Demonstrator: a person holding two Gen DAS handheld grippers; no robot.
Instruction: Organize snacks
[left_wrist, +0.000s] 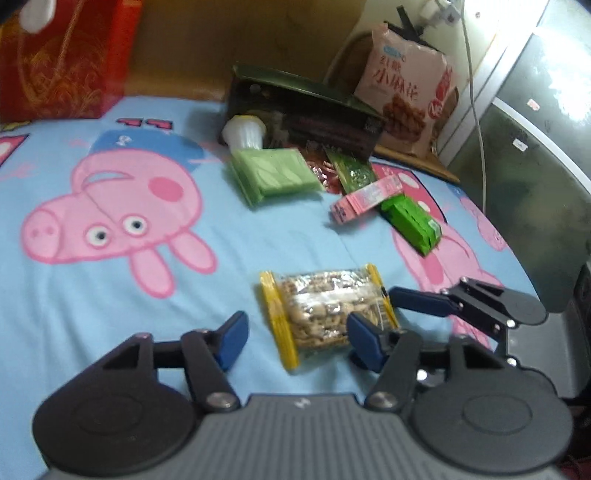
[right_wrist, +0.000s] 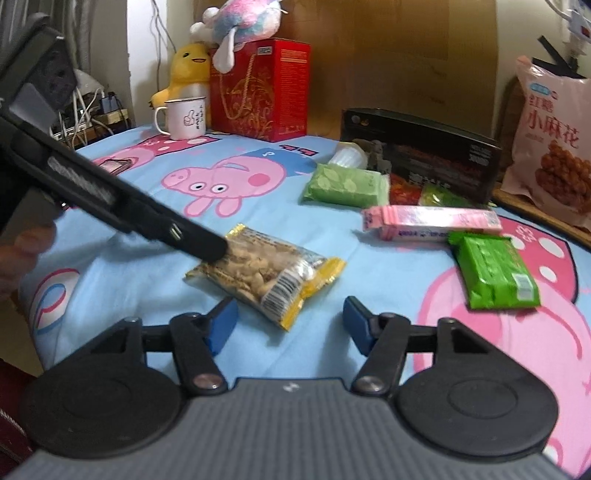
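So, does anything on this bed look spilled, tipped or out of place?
The dark box lies tipped on its side, open mouth forward, with red-wrapped snacks spilling from it. The peanut bag lies alone between both open grippers; nothing looks damaged.

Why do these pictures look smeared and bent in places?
Left wrist view: motion blur softens the peanut packet and the dark snack box; glare whitens the fridge door. Right wrist view: fisheye bends the edges, and the left gripper streaks across.
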